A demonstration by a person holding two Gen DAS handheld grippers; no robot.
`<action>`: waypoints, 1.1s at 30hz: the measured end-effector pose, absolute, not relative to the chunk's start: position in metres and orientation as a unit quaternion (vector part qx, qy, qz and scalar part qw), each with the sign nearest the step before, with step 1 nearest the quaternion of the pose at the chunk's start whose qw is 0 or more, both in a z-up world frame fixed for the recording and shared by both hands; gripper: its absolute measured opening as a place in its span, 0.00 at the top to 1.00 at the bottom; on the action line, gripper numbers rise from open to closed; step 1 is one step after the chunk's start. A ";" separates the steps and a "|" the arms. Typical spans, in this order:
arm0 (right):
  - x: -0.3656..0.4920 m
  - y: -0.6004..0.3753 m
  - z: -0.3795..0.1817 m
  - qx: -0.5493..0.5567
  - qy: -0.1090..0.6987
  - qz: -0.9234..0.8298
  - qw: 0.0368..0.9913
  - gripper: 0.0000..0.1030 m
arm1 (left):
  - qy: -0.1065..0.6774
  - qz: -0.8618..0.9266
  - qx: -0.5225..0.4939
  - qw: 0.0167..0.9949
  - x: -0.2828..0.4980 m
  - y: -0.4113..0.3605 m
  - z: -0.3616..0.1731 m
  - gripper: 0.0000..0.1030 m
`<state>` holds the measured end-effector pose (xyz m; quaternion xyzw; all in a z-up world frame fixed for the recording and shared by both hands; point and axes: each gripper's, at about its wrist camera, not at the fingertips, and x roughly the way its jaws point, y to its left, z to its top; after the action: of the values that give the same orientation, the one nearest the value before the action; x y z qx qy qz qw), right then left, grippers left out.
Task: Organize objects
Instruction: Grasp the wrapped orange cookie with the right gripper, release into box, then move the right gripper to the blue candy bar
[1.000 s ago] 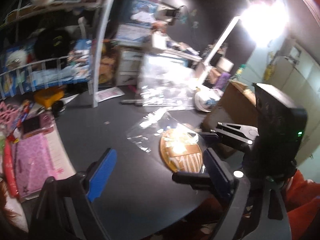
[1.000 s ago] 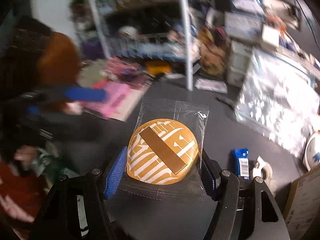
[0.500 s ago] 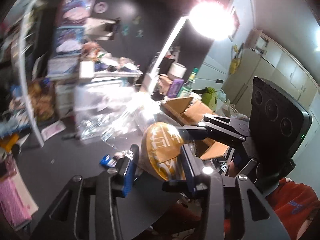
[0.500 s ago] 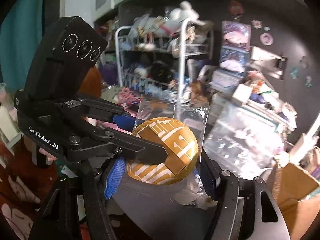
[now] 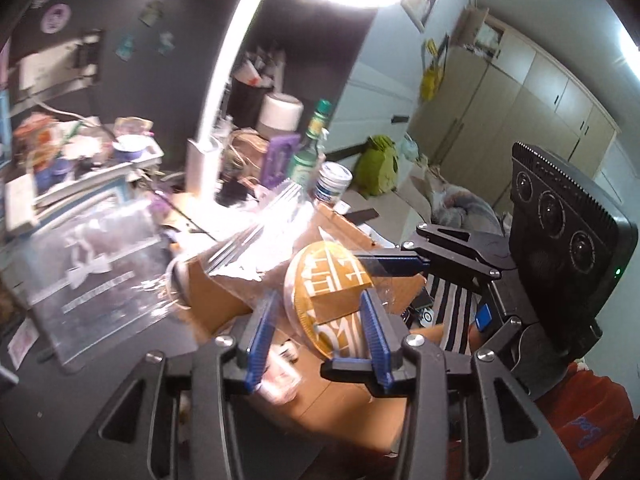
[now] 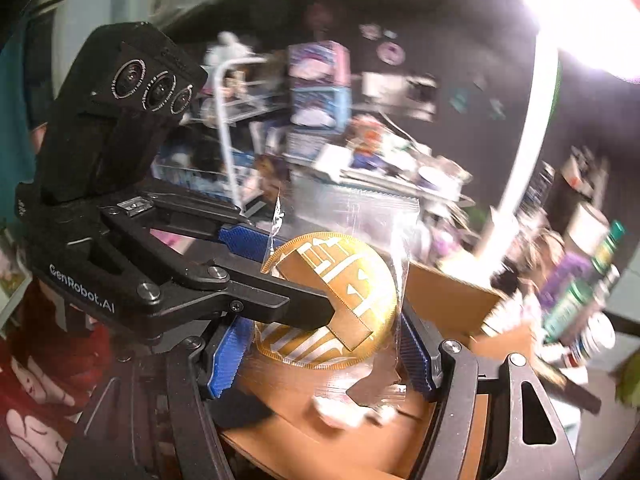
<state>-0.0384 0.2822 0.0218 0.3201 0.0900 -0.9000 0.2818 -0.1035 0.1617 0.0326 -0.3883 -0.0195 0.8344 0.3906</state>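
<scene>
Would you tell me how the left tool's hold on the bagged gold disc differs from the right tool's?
The left tool pinches the gold disc across its flat faces; the right tool clamps it across its rim. The left tool's jaws stand narrow, the right tool's wider. Both are shut on the disc through its clear bag, above a cardboard box.
</scene>
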 end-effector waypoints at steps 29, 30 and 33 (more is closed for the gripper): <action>-0.039 0.264 0.018 0.319 0.098 -0.908 0.252 0.20 | -0.011 0.915 -0.317 0.249 -0.064 0.065 0.050 0.14; -0.036 0.253 0.020 0.315 0.096 -0.906 0.266 0.20 | -0.013 0.919 -0.315 0.238 -0.058 0.051 0.047 0.14; -0.029 0.221 0.021 0.311 0.091 -0.897 0.301 0.20 | -0.024 0.923 -0.315 0.218 -0.048 0.019 0.037 0.14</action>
<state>-0.0290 0.2213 0.0211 0.3106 0.0915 -0.8969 0.3011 -0.0483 0.0194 0.0368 -0.3150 -0.0239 0.9234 0.2182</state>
